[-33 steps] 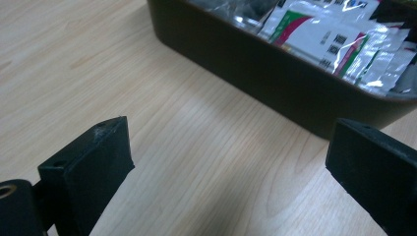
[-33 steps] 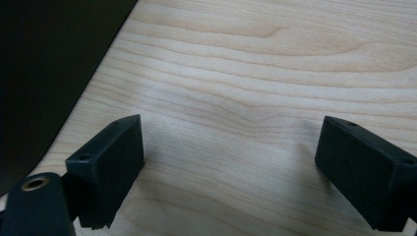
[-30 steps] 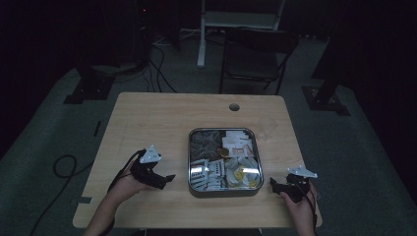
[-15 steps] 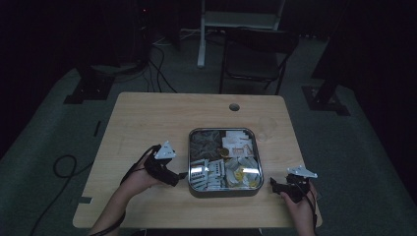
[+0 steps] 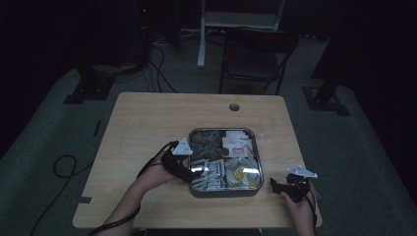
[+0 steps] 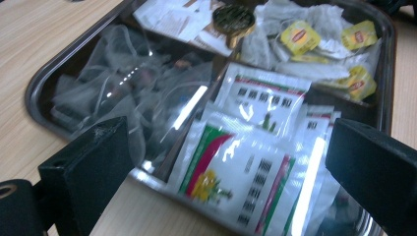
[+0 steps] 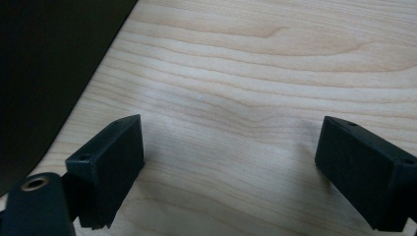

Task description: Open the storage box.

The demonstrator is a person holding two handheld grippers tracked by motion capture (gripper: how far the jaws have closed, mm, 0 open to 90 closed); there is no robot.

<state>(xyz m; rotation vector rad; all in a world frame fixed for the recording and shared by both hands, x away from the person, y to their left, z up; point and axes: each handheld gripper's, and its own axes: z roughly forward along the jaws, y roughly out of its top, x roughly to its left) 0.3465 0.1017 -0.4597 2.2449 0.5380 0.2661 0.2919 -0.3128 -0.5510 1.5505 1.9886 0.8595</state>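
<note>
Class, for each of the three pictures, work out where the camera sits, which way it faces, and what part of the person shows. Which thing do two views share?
High view: above the person's side, looking forward and down on the table; forearms, left gripper, right gripper.
Left gripper view: on the left gripper, open jaws facing the packets in the tray.
Right gripper view: on the right gripper, open jaws over bare wood.
Shared: the tray, in the high and left gripper views.

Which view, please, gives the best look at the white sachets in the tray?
The left gripper view: the sachets lie close between the left gripper's open jaws, showing green and red print and barcodes. The high view shows them small and glary in the tray. The right gripper view looks at bare table.
</note>
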